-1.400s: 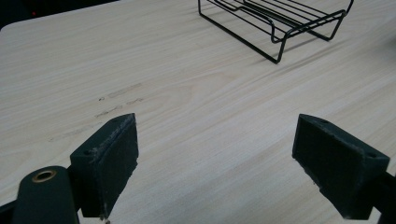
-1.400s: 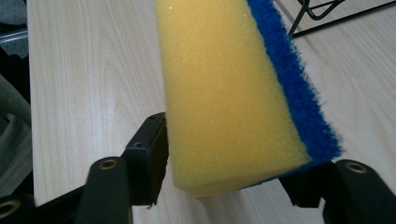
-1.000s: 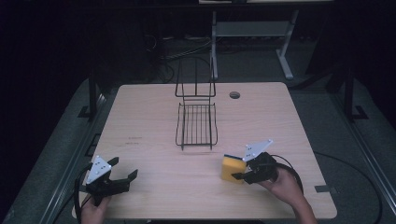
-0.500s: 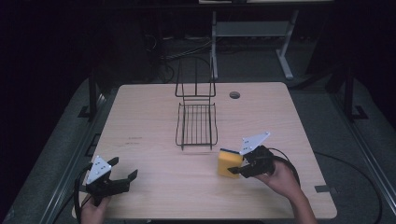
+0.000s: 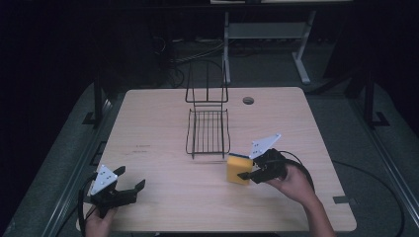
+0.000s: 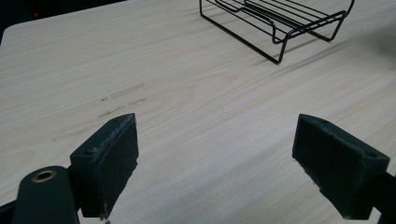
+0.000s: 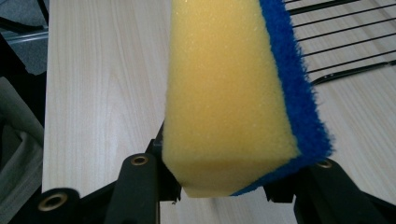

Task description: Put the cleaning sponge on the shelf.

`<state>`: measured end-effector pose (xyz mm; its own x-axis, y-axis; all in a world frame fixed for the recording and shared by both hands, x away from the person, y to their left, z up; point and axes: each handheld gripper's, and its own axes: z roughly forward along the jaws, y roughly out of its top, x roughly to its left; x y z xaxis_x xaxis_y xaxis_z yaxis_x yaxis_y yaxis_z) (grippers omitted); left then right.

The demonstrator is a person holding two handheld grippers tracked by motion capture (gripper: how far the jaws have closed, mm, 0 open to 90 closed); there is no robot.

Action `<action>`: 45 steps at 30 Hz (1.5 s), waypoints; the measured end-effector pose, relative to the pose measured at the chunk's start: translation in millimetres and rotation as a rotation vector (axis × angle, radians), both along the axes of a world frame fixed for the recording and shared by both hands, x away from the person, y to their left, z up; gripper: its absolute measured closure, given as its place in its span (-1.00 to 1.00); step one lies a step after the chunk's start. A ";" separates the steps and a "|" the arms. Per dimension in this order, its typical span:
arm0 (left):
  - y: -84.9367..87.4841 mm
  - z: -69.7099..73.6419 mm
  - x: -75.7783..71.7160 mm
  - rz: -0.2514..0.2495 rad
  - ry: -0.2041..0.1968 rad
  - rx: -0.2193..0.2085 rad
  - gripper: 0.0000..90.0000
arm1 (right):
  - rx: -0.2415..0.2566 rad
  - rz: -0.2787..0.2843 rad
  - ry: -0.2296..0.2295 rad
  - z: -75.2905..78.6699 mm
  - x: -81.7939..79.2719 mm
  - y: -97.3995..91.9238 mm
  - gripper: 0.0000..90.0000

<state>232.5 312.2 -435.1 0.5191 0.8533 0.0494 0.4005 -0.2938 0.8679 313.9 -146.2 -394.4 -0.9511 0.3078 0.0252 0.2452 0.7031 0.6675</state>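
Note:
A yellow sponge point(image 5: 236, 168) with a blue scouring face hangs just above the table, right of centre, with my right gripper point(image 5: 245, 173) shut on it. In the right gripper view the sponge point(image 7: 229, 93) stands up between the jaws, its blue side to the right. A black wire rack point(image 5: 208, 129) with a tall back sits at the table's middle, just beyond the sponge. At the near left corner my left gripper point(image 5: 129, 187) stays open over bare wood. Its pads point(image 6: 110, 156) stand wide apart with nothing between them, and the rack point(image 6: 280, 23) lies farther off.
The light wooden table point(image 5: 158, 118) has a round cable hole point(image 5: 248, 100) at its back right. A white desk frame point(image 5: 267, 34) and cables stand on the dark floor behind. Tape marks point(image 5: 342, 199) the near right edge.
My right gripper has lifted the sponge slightly and carried it left and away, toward the rack's front. The left gripper has stayed in place.

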 end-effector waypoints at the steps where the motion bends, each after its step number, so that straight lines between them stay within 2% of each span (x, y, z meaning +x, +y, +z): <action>1: -0.1 0.1 -0.1 -0.001 0.000 0.000 -0.69 | -0.006 0.010 -0.005 2.0 2.1 2.0 0.25; 22: -0.4 0.1 0.5 -0.003 0.002 -0.001 -0.69 | -0.001 0.030 -0.021 16.6 19.9 13.6 0.25; 38: -1.1 0.3 0.7 -0.003 0.001 0.000 -0.69 | 0.004 0.056 -0.038 27.9 41.2 28.9 0.25; 42: -1.2 0.2 0.9 0.000 0.001 0.000 -0.69 | -0.009 0.055 -0.035 29.4 47.6 32.0 0.25; 45: -1.0 0.3 0.9 0.001 0.002 -0.003 -0.69 | -0.004 0.058 -0.049 31.6 54.2 34.8 0.25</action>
